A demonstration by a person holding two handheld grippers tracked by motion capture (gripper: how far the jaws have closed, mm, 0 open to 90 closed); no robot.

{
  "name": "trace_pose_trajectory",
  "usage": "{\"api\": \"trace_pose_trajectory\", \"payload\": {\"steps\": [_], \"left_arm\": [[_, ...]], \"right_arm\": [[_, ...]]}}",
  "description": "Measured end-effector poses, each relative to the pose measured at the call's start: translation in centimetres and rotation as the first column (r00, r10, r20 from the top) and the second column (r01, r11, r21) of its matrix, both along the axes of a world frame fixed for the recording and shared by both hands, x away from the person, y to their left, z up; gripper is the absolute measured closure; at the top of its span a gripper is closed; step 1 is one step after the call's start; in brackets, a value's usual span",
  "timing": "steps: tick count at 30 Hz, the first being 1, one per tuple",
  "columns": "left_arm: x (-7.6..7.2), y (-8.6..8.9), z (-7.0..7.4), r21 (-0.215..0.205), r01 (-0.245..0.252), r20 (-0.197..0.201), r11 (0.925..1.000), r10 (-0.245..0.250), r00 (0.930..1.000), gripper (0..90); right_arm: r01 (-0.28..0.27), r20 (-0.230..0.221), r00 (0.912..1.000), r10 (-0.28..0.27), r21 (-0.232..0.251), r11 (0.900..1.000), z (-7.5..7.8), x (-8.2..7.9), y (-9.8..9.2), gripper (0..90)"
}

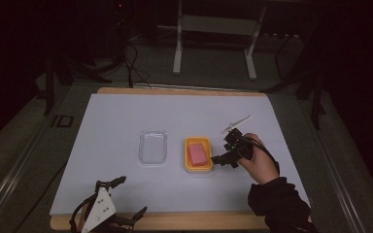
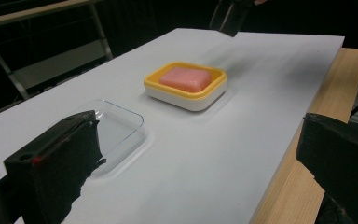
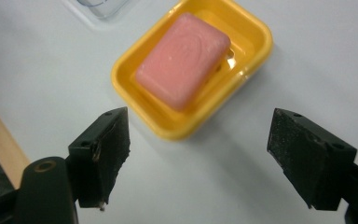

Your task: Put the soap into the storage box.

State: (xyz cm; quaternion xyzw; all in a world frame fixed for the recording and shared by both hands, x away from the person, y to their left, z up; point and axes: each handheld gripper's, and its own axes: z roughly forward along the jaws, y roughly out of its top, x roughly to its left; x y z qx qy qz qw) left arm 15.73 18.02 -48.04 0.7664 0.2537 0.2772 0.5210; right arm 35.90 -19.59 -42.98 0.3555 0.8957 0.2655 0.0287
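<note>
The pink soap, judged hard and slippery, is best taken by its long sides; the right gripper is held open, empty.

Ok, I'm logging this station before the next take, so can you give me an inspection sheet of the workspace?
Surface: white sheet over a wooden table, flat.
Job's things: pink soap bar lying in the yellow soap dish; clear plastic lid flat beside the dish, apart from it.
Clutter: nothing seen.
Grippers: right gripper open, hovering at the dish, nothing between the jaws; left gripper open, empty, at the table's near edge.
Cables: black cable trailing over the right hand; more cables on the floor beyond the table.
Surroundings: dark room, grey metal stand behind the table.
</note>
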Motion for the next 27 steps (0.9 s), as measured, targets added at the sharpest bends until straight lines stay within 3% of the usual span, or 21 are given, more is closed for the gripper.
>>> {"api": "trace_pose_trajectory", "payload": {"steps": [7, 13, 27], "left_arm": [[0.0, 0.0, 0.0, 0.000, 0.000, 0.000, 1.0000, 0.000, 1.0000, 0.4], [0.0, 0.0, 0.0, 0.004, 0.000, 0.000, 1.0000, 0.000, 1.0000, 0.4], [0.0, -0.1, 0.0, 0.005, 0.001, 0.000, 1.0000, -0.001, 1.0000, 0.4]], "right_arm": [[-0.003, 0.048, 0.9989, 0.002, 0.015, 1.000, -0.6, -1.1, -2.0, 21.0], [0.043, 0.113, 0.9925, -0.047, 0.045, 0.998, -1.4, -2.0, -3.4, 19.5], [0.088, 0.114, 0.9889, -0.095, 0.070, 0.994, -3.3, -3.8, -5.9, 17.7]]}}
